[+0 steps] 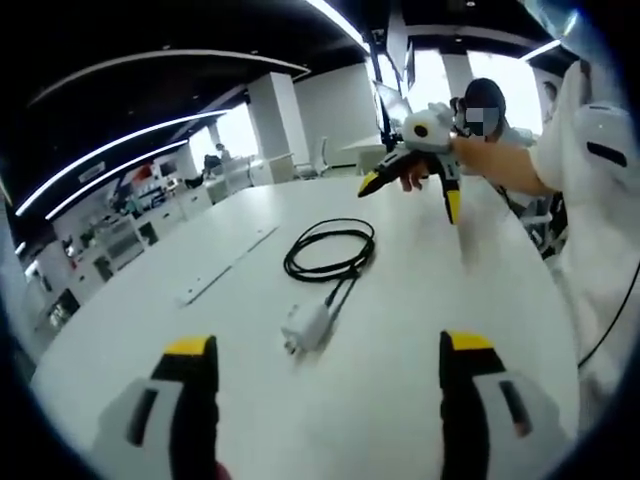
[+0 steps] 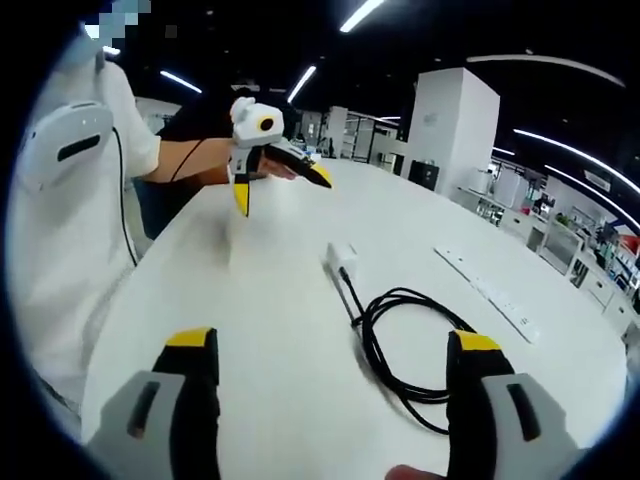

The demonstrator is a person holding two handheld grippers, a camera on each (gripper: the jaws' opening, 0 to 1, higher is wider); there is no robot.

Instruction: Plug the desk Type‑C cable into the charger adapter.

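On the round white table (image 1: 420, 290) lies a small white charger adapter (image 1: 305, 327), also seen from the other side (image 2: 341, 255). A black coiled cable (image 1: 330, 250) (image 2: 400, 345) lies beside it, with one end running up to the adapter; I cannot tell whether it is plugged in. My left gripper (image 1: 328, 348) is open and empty just short of the adapter, and it hangs above the table's far side in the right gripper view (image 2: 281, 192). My right gripper (image 2: 332, 342) is open over the coil, and a hand holds it high across the table (image 1: 410, 198).
A long white power strip (image 1: 225, 265) (image 2: 490, 290) lies flat on the table beyond the cable. A person in white (image 1: 590, 200) (image 2: 70, 200) stands at the table edge. Desks and pillars fill the office behind.
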